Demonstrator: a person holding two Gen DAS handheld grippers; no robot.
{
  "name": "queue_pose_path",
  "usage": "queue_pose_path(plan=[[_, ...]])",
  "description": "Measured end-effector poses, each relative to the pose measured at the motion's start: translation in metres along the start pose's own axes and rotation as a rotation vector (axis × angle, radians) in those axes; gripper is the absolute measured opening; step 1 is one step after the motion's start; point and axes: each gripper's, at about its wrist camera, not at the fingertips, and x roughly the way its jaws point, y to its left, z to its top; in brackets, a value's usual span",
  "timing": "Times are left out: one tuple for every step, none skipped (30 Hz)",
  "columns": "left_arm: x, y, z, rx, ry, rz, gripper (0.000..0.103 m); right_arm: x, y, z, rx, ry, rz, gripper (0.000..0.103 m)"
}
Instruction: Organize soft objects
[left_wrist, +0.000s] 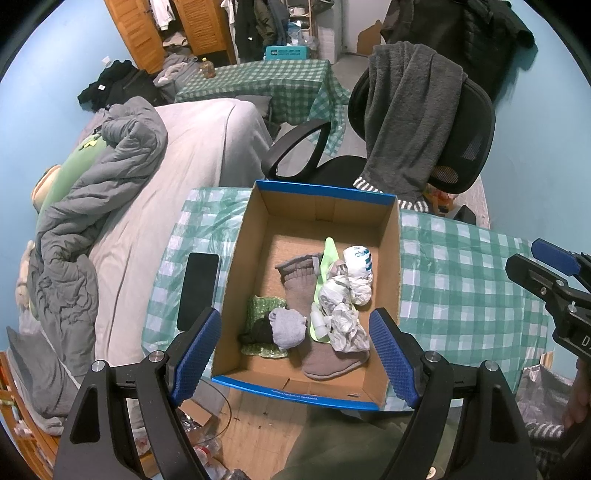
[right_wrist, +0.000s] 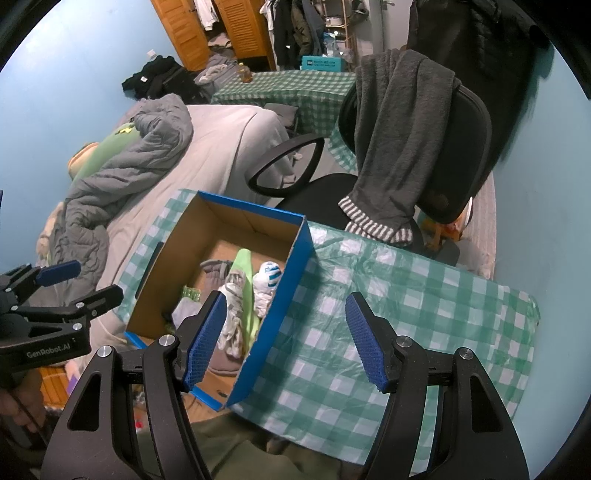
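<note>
A cluttered bedroom, and right up front a table under a green checked cloth (right_wrist: 388, 332) takes centre stage. Left gripper (left_wrist: 295, 354) hovers over the near rim of the cardboard box (left_wrist: 243, 258), tongs spread wide, nothing between them. Right gripper (right_wrist: 286, 341) hangs over the bare cloth just beside the box's blue wall, tongs also apart and empty.

Inside the box: a grey-brown slipper sock (left_wrist: 334, 360) nearest, crumpled white bags (left_wrist: 347, 295) lying on it, a rolled grey sock (left_wrist: 288, 328) beside it with a black one, green bubble wrap (left_wrist: 264, 306) beneath, a lime strip (left_wrist: 327, 258) running back. A phone (left_wrist: 197, 291) lies on the cloth just left of the box.

Looks like the gathering stage is largely done; no loose soft item shows on the cloth. Next move, I'd say: either reach down to tidy the pile, or go farther for the grey garment (left_wrist: 406, 122) draped on the office chair (left_wrist: 476, 122) behind the table.
</note>
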Motion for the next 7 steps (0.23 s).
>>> queue_pose_path(plan=[[-0.0006,-0.0003,-0.0003,0.0,-0.002,-0.001,0.083,0.0001,0.0001,0.0002,0.001,0.001,0.0,0.067],[-0.001,-0.0007,-0.0006,0.002,-0.003,-0.001,0.083,-0.0002,-0.0002,0.0002,0.001,0.0,0.0,0.067],[0.0008,-0.0002,-0.0008,0.002,-0.002,0.0,0.084,0.0001,0.0,0.0004,0.001,0.0,0.0,0.067],[0.0002,-0.0008,-0.0017,0.002,-0.003,0.003,0.083,-0.001,-0.0008,0.0,0.0,0.001,0.0,0.067],[0.0006,-0.0004,-0.0028,0.0,-0.002,0.005,0.083,-0.0001,-0.0003,0.0006,0.001,0.0,0.0,0.067],[0.0007,-0.0005,-0.0027,0.0,-0.001,0.003,0.083,0.0,-0.0001,0.0008,0.001,0.0,0.0,0.067],[0.0006,-0.0005,-0.0031,0.0,0.001,0.004,0.083,0.0002,-0.0001,0.001,0.001,0.0,0.0,0.067]])
